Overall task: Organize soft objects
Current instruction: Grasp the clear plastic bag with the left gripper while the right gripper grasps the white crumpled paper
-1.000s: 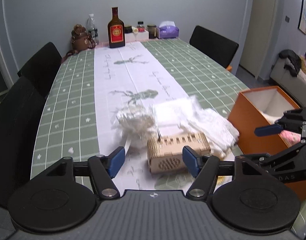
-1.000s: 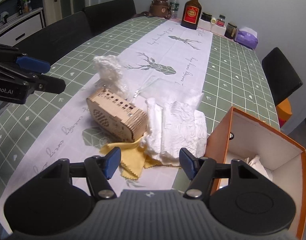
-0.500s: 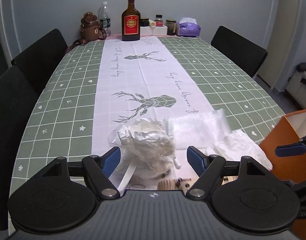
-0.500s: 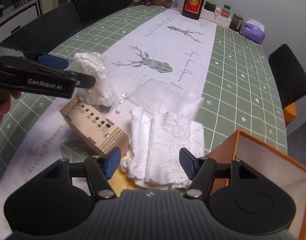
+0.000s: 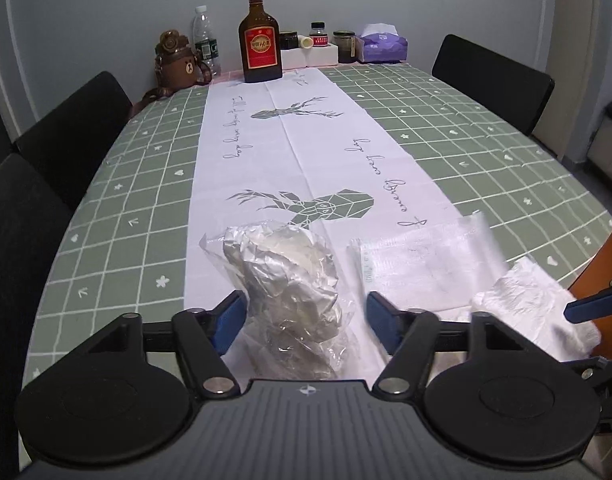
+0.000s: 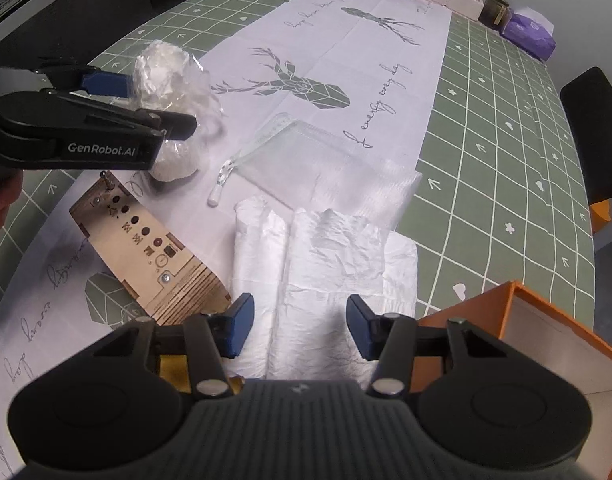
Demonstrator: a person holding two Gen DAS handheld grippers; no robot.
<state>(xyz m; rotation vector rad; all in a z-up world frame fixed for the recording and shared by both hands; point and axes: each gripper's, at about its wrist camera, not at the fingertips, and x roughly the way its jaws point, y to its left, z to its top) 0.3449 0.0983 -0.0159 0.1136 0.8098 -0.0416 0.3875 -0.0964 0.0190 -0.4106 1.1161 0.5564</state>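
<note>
Nearest the right wrist camera, the right gripper point(image 6: 297, 326) hangs over a stack of crumpled white cloth point(image 6: 330, 264). Its jaws are closing, astride the cloth's near edge, the pads not yet pressing it. An orange box point(image 6: 526, 344) stands just right of the cloth, a wooden box point(image 6: 145, 252) just left.

In the left wrist view, the left gripper point(image 5: 306, 322) straddles a crumpled clear plastic bag point(image 5: 289, 288) holding something white. Its jaws are also closing; the left pad sits close against the bag, but no firm pinch shows.

To grasp well, each claw should likely sink low enough to gather several layers, not one slippery fold, and clamp fully before lifting.

Farther off lie a flat clear pouch point(image 5: 422, 264), then the checked tablecloth point(image 5: 125, 200), and a brown bottle point(image 5: 260, 40) by the wall.
</note>
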